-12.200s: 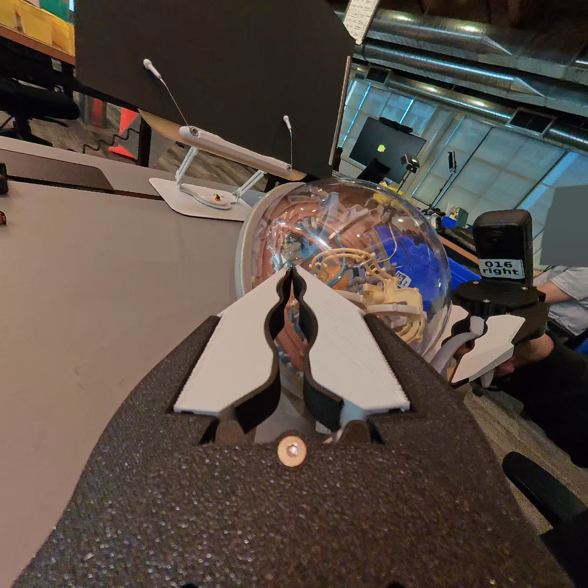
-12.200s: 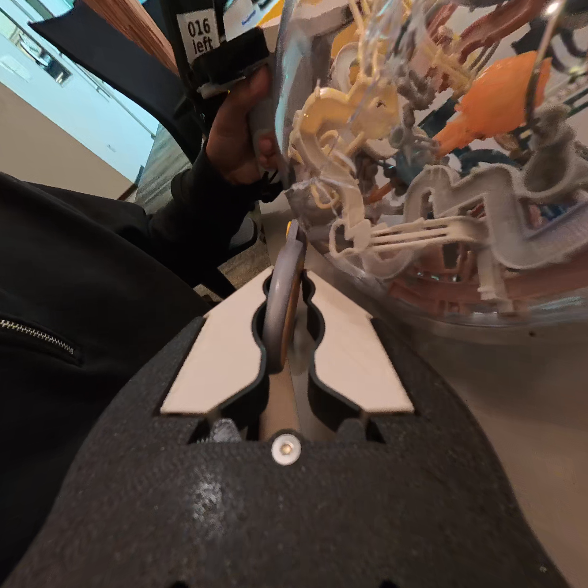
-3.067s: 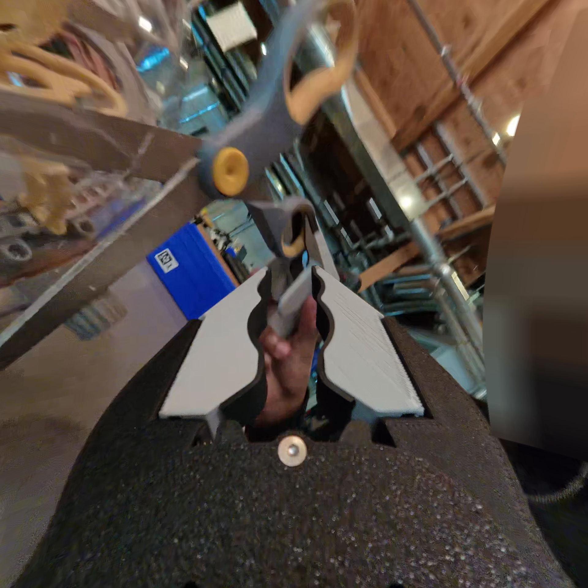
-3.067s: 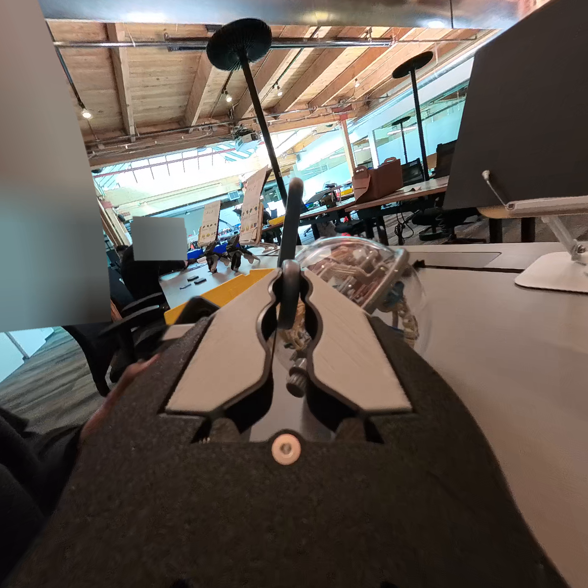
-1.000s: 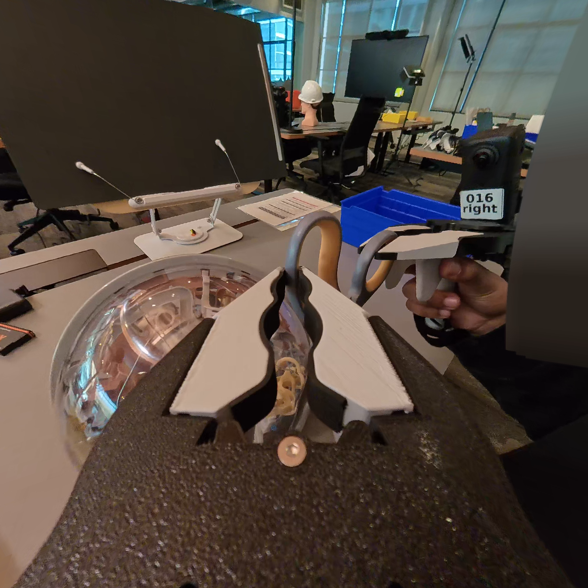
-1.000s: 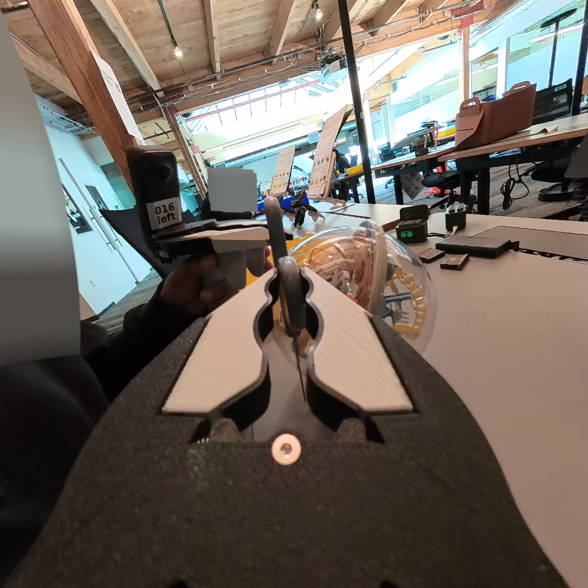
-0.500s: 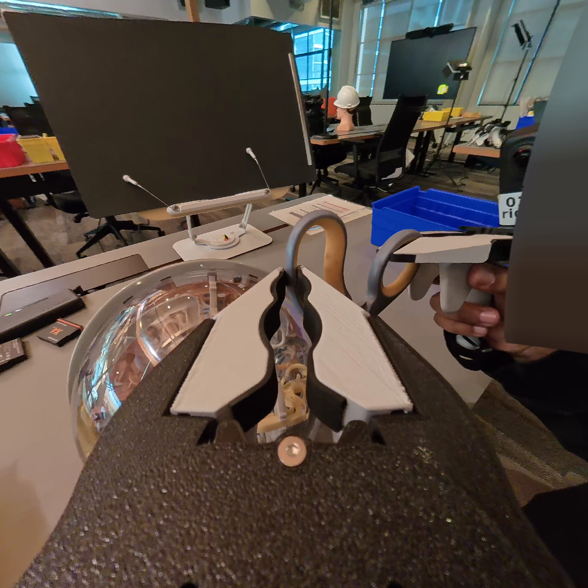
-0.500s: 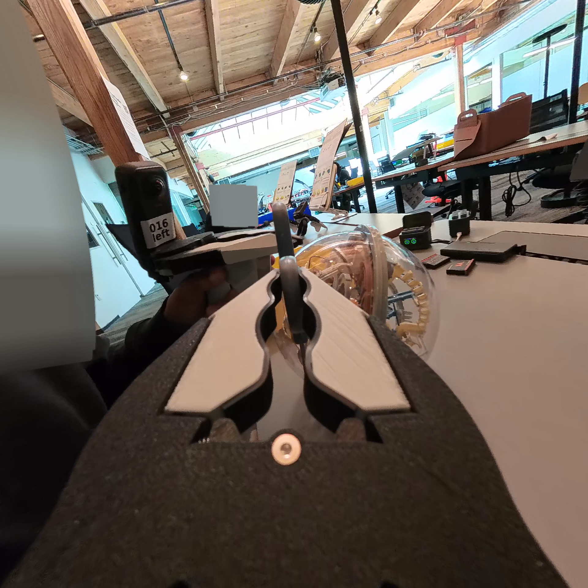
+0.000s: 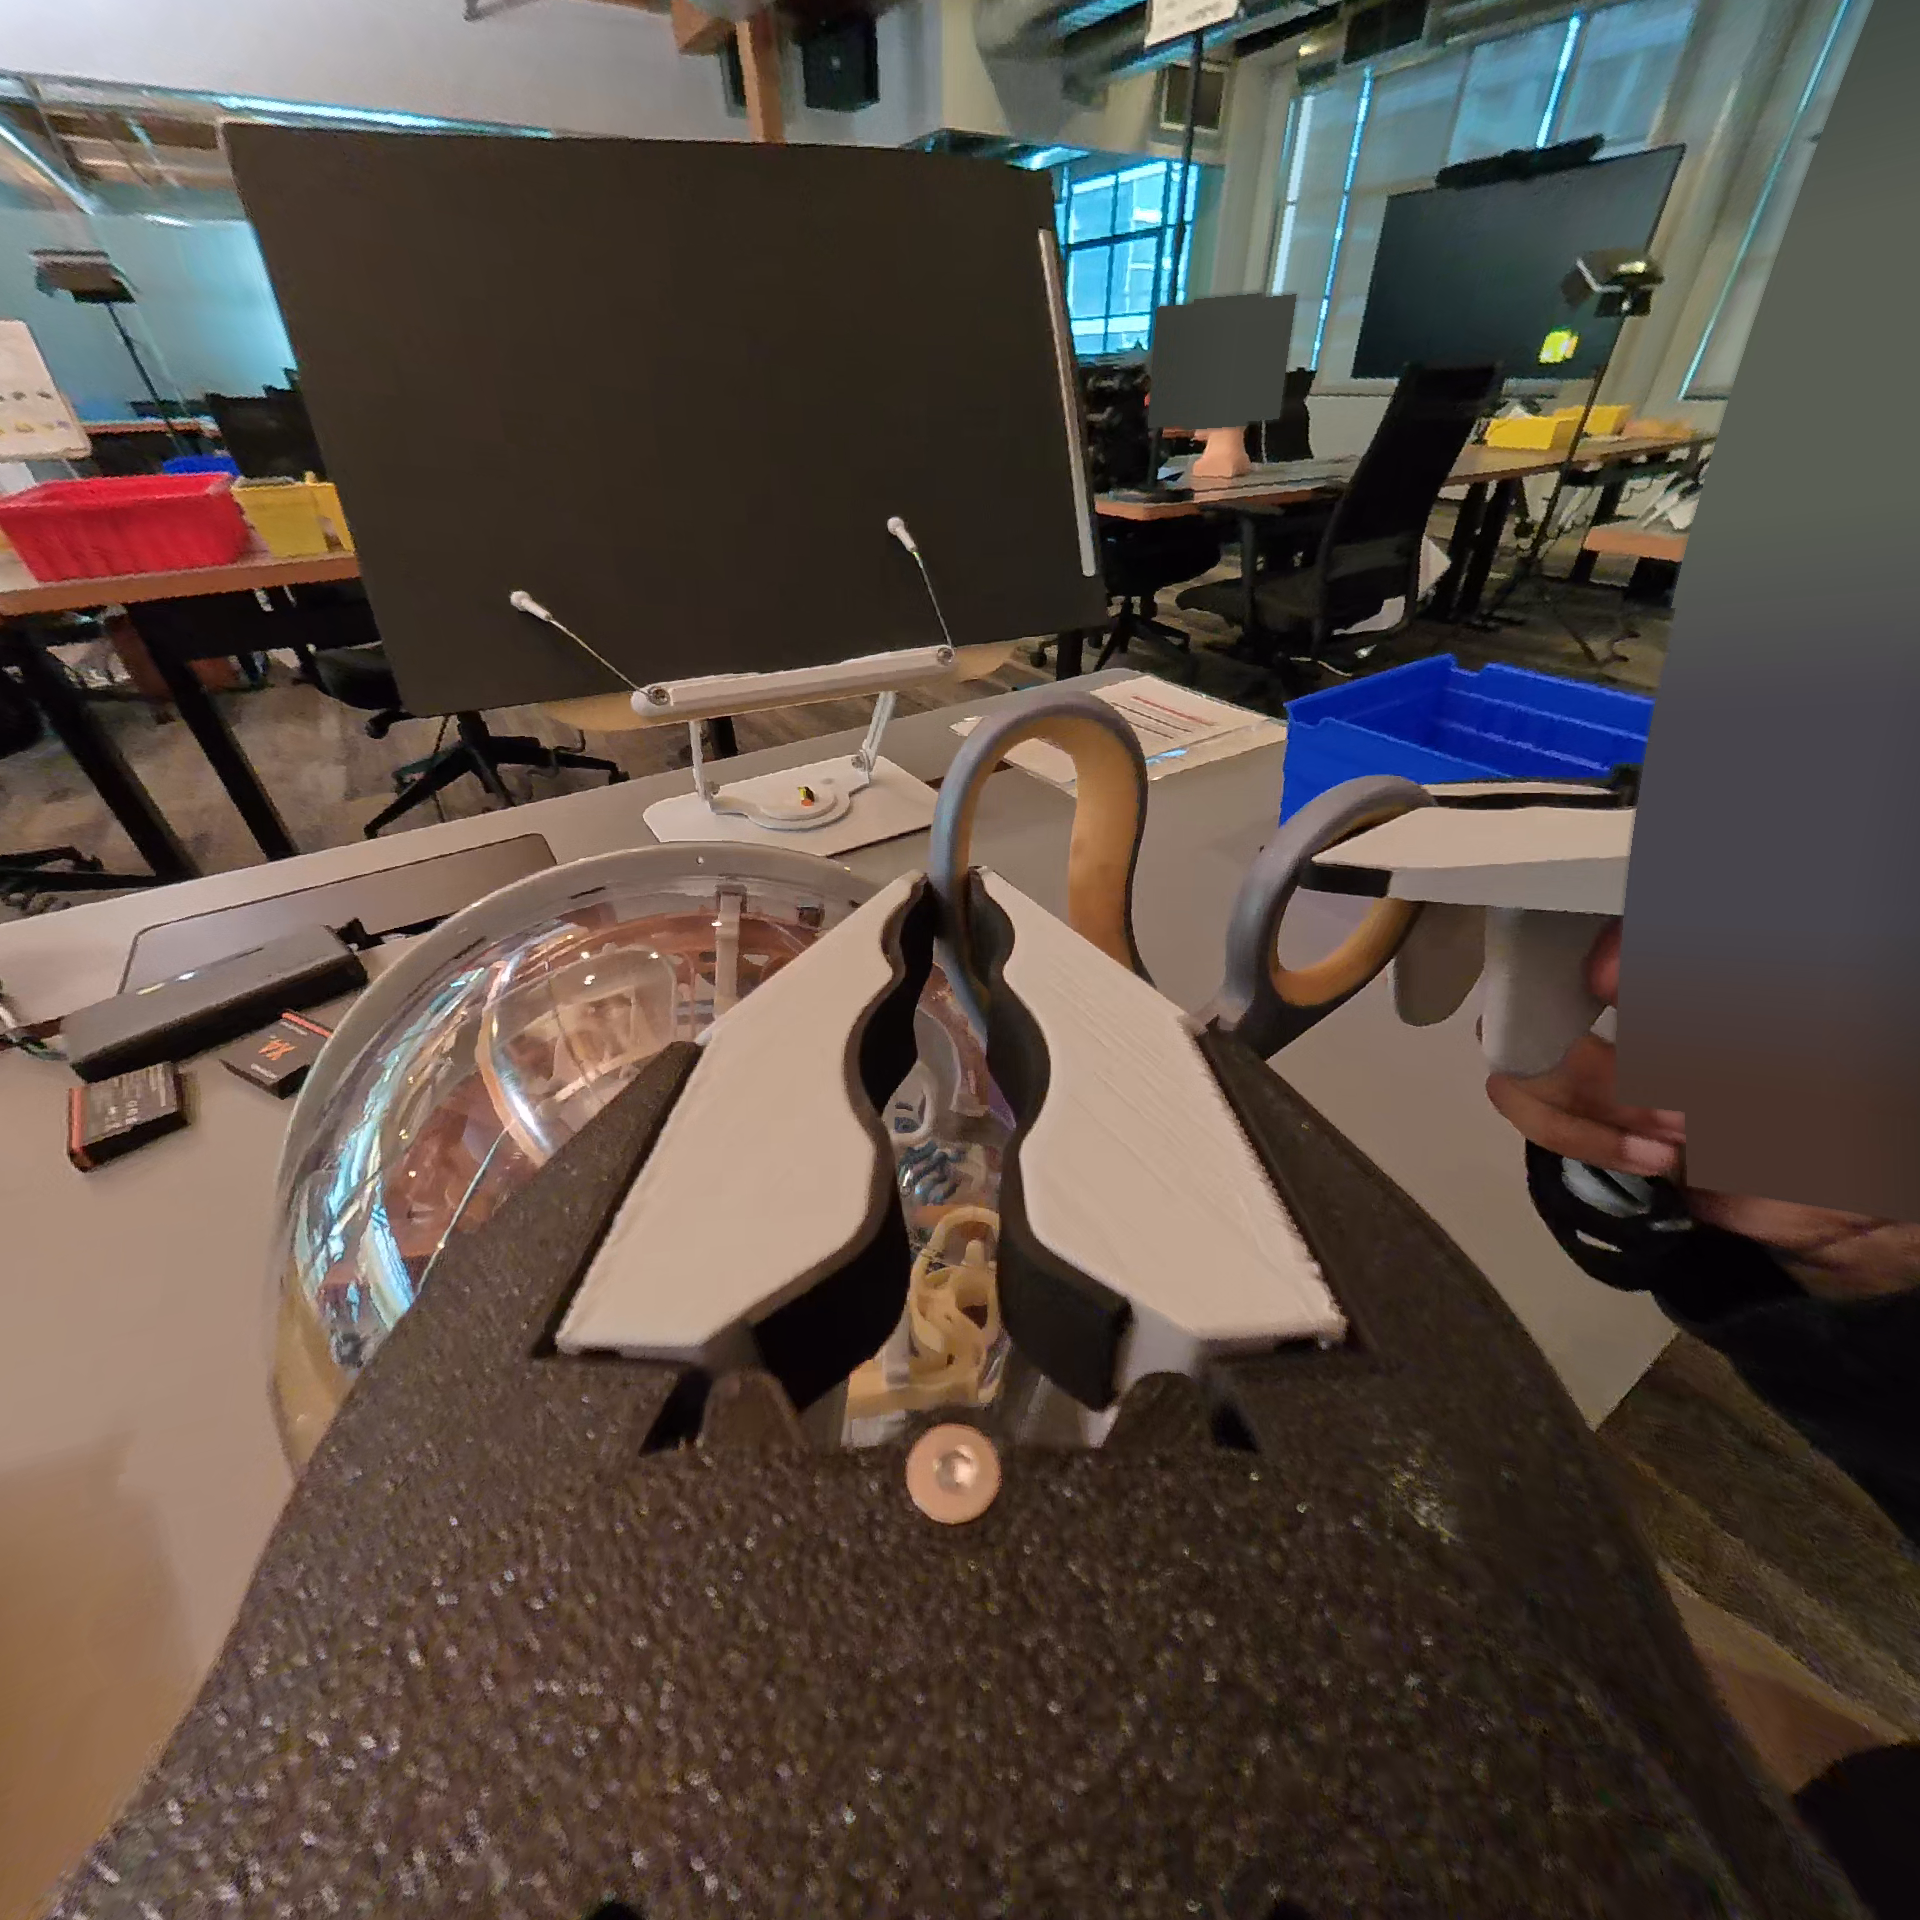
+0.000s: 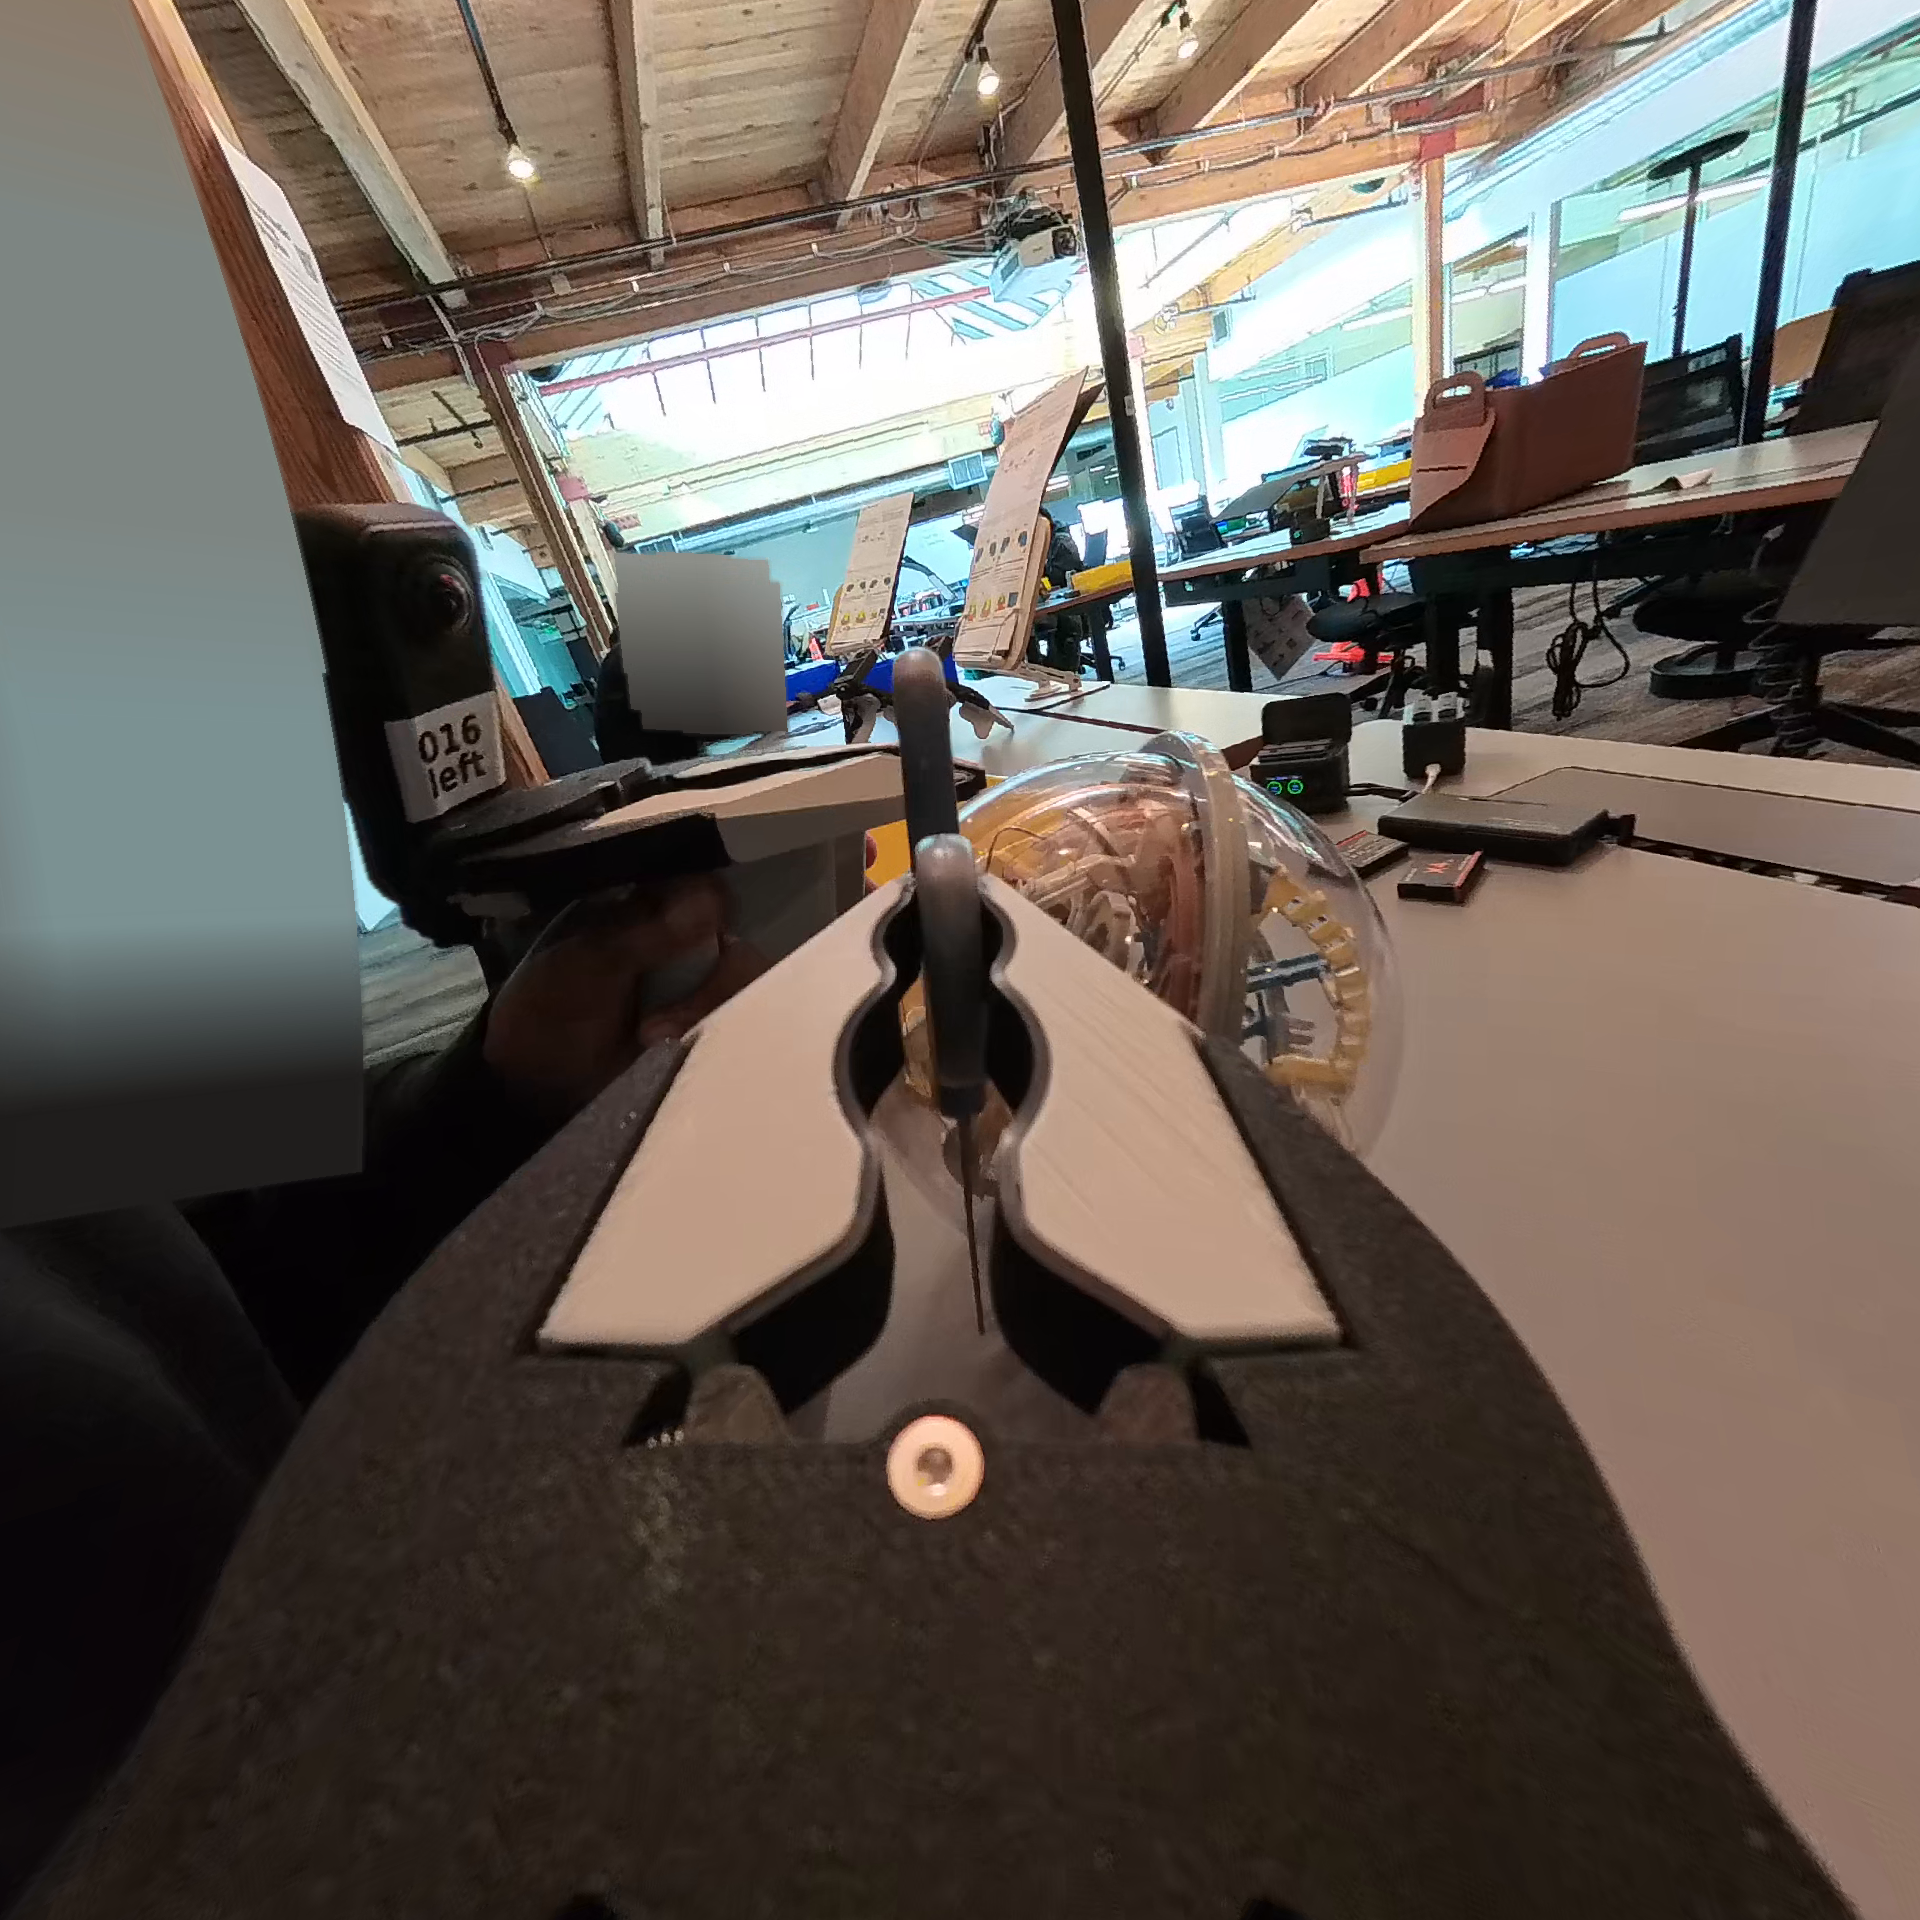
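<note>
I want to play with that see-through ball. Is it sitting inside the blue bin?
No, the clear ball rests on the grey table beside the left hand-held gripper, while the blue bin stands apart, farther back to the right.

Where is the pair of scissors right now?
The scissors are held upright between both grippers, left gripper and right gripper, just over the clear maze ball.
</note>
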